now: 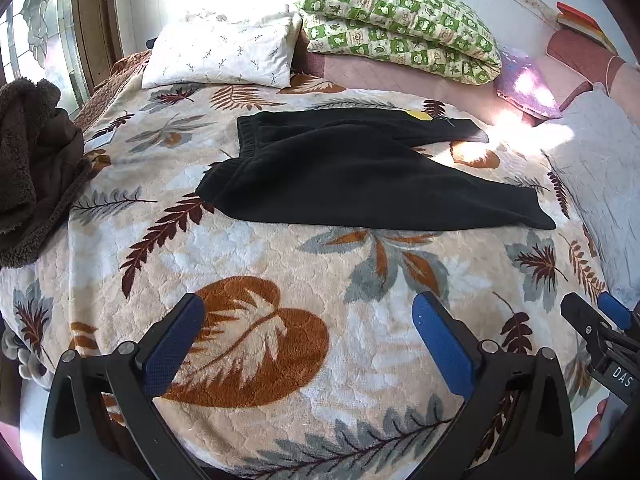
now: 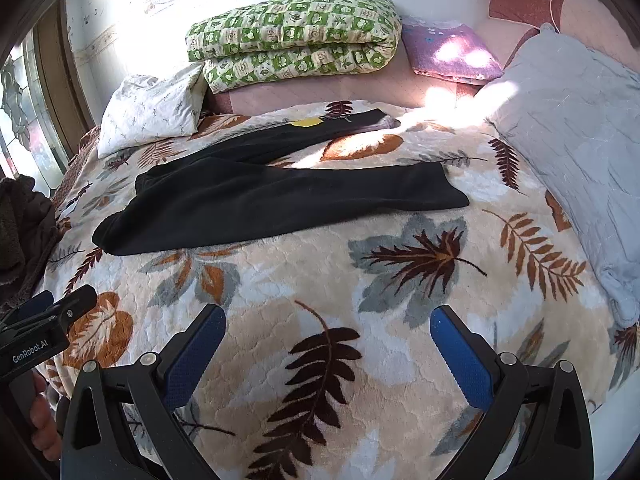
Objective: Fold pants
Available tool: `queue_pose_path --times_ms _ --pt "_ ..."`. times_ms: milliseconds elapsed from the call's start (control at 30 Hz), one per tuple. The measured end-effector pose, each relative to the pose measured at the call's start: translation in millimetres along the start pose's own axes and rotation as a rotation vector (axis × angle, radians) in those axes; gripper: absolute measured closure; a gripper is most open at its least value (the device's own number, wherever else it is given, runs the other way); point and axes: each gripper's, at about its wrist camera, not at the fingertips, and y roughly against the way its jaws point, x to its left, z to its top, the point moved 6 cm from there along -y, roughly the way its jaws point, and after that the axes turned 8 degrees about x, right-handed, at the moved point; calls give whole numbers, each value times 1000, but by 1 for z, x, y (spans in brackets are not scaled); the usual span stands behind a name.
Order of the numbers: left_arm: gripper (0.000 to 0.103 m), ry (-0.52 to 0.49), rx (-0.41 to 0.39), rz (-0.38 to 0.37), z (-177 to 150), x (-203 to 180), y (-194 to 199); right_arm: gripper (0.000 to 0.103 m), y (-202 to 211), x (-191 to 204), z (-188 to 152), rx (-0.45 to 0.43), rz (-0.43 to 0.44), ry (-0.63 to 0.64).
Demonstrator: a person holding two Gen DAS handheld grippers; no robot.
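Black pants (image 1: pixel 360 176) lie spread on the leaf-patterned blanket (image 1: pixel 256 264), waistband to the left and two legs splayed to the right, the far leg tipped by sunlight. The right wrist view shows the same pants (image 2: pixel 272 200) across the middle of the bed. My left gripper (image 1: pixel 308 312) hovers open over the blanket's near part, well short of the pants, with nothing between its blue pads. My right gripper (image 2: pixel 328 324) is also open and empty, above the blanket near the bed's front edge. The right gripper (image 1: pixel 596 312) shows at the left view's right edge too.
A white pillow (image 1: pixel 224 56) and a folded green checked quilt (image 1: pixel 396 28) lie at the bed's head. A brown fleece garment (image 1: pixel 32 168) is heaped at the left edge. A pale grey quilt (image 2: pixel 568 136) lies along the right side, a purple cushion (image 2: pixel 448 52) behind it.
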Motion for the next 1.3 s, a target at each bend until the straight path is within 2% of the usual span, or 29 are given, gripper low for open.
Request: queue_pose_path --times_ms 1300 --pt "0 -16 20 -12 -6 -8 -2 0 -10 -2 -4 40 12 -13"
